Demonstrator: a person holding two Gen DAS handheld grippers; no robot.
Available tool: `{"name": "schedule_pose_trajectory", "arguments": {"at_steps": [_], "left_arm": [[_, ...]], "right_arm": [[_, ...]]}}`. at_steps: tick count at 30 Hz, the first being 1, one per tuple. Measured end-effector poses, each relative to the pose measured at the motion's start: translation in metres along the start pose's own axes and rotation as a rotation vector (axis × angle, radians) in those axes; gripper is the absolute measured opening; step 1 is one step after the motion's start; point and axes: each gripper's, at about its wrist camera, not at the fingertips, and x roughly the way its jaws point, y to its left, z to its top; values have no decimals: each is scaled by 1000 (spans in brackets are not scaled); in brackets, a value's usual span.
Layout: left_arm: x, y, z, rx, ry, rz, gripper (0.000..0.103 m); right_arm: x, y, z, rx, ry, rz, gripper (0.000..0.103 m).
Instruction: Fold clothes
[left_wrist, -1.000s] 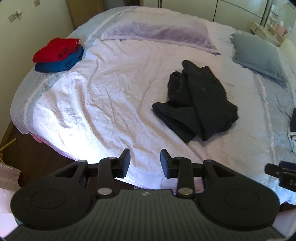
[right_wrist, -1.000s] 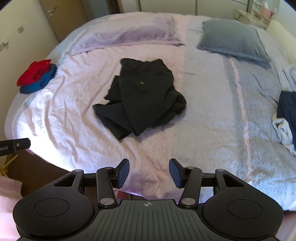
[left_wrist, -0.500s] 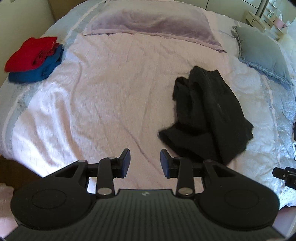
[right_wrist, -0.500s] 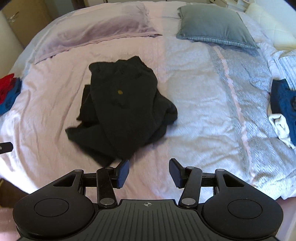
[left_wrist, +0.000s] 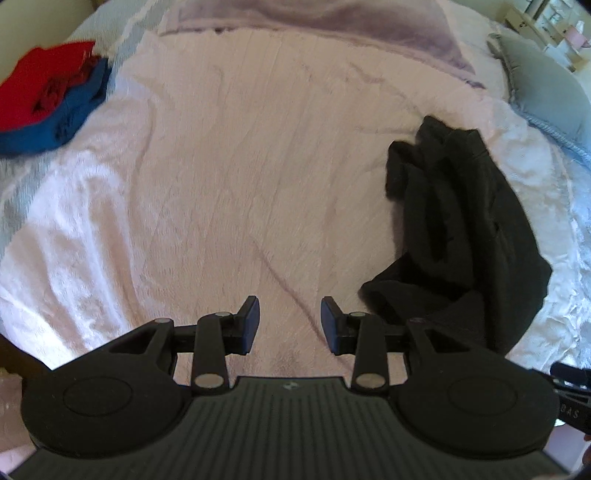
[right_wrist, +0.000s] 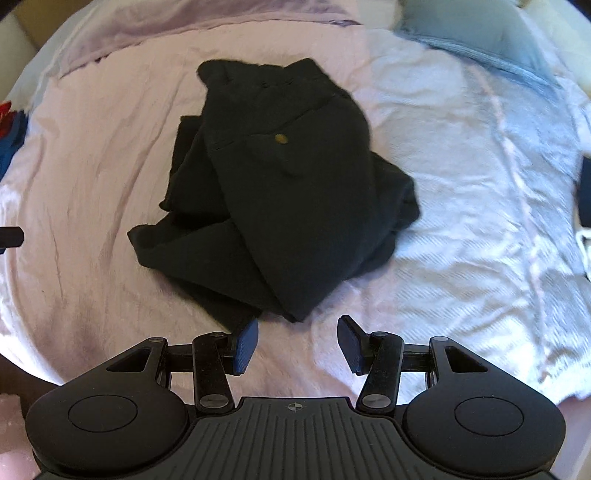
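A crumpled black garment (right_wrist: 280, 192) with a small brass button lies in a heap on the pale pink bedspread (right_wrist: 92, 184). My right gripper (right_wrist: 297, 341) hovers open just in front of the heap's near edge, nothing between its fingers. In the left wrist view the same black garment (left_wrist: 465, 240) lies to the right. My left gripper (left_wrist: 289, 319) is open over bare bedspread (left_wrist: 240, 166), to the left of the garment's near corner, holding nothing.
A folded red garment (left_wrist: 44, 85) sits on a folded blue one (left_wrist: 70, 118) at the bed's far left. A lilac pillow (left_wrist: 332, 22) and a grey pillow (right_wrist: 480, 29) lie at the head. More dark and white clothes (right_wrist: 585, 206) lie at the right edge.
Both grippers have come forward and down over the bed toward the black garment, which now looms larger. The bed's near edge has dropped out of sight. Jaw gaps look unchanged.
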Motion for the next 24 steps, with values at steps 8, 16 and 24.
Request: {"name": "schedule_pose_trajectory", "arguments": {"at_steps": [8,16,24], "left_arm": [[30,13,-20,-136,49,19,32],[50,7,-45,-299,67,38,32],[62,-8,-52,-480,43,-25,33]], "right_arm": [[39,29,16,-211,-157,-14,51],[82,44,33,-398,-298,-61,52],[47,-108,52,45,-331,3,6]]}}
